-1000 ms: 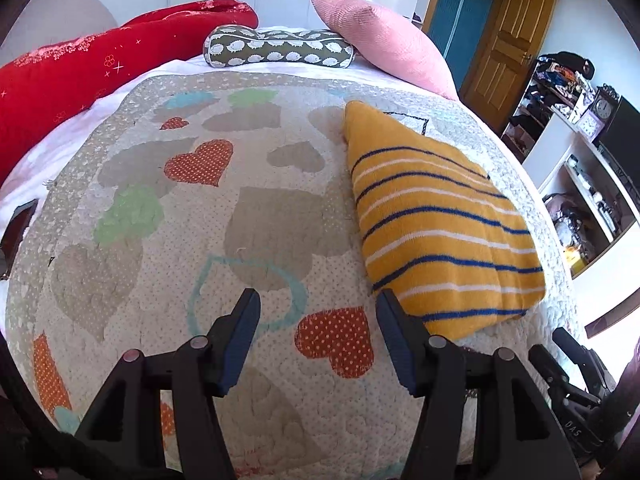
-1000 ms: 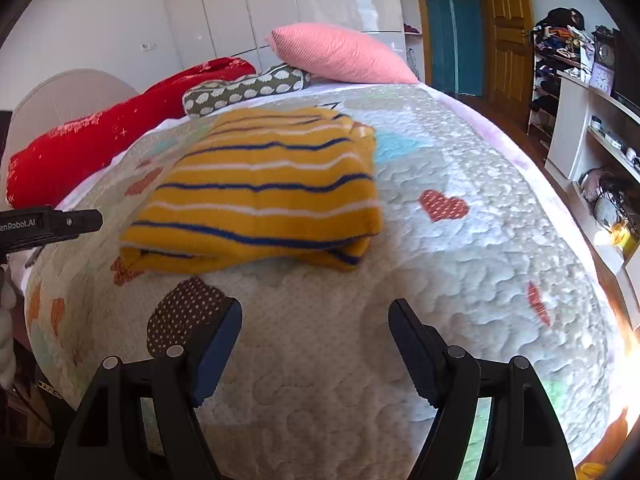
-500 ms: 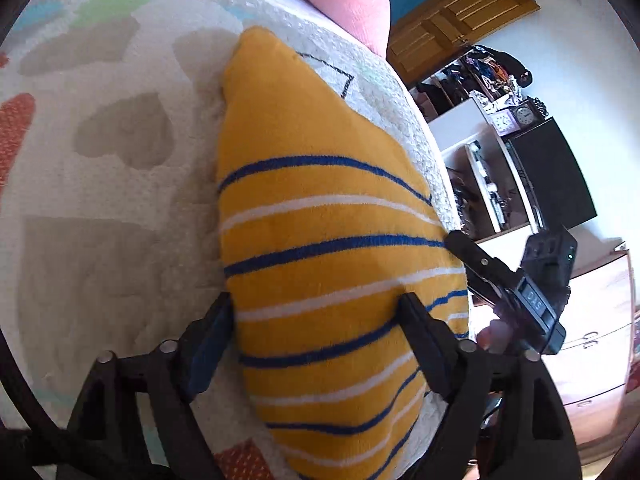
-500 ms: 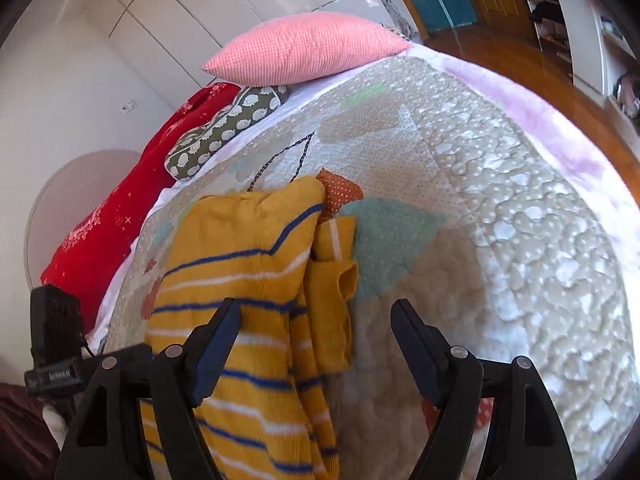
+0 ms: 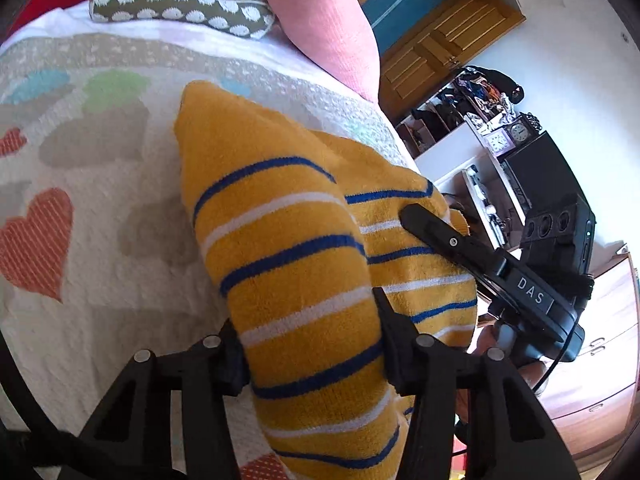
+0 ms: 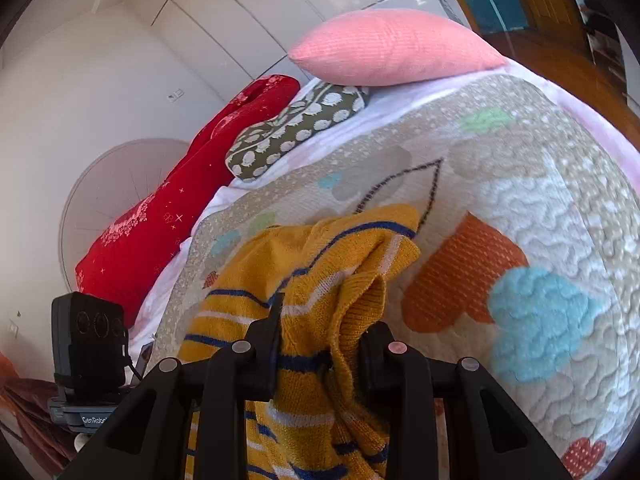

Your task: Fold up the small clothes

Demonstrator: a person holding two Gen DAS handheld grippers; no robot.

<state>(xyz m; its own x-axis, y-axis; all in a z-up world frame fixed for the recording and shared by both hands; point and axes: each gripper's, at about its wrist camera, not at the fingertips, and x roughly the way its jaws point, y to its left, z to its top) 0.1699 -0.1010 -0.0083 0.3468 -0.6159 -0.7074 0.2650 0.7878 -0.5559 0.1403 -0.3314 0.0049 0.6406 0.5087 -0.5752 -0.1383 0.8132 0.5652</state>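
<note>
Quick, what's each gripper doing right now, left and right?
Left gripper: shut on the yellow striped sweater.
Right gripper: shut on the same sweater's bunched edge.

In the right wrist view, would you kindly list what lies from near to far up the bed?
Right tool → striped sweater → spotted bolster → pink pillow → white wardrobe.

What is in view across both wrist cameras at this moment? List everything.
sweater: one, yellow with blue and white stripes, on the quilt, bunched between both grippers
quilt: one, beige with coloured hearts, covering the bed
pink pillow: one, at the bed's head
spotted bolster: one, olive and white, beside the pink pillow
red cushion: one, along the bed's far side
left gripper: black, shut on sweater
right gripper: black, shut on sweater
</note>
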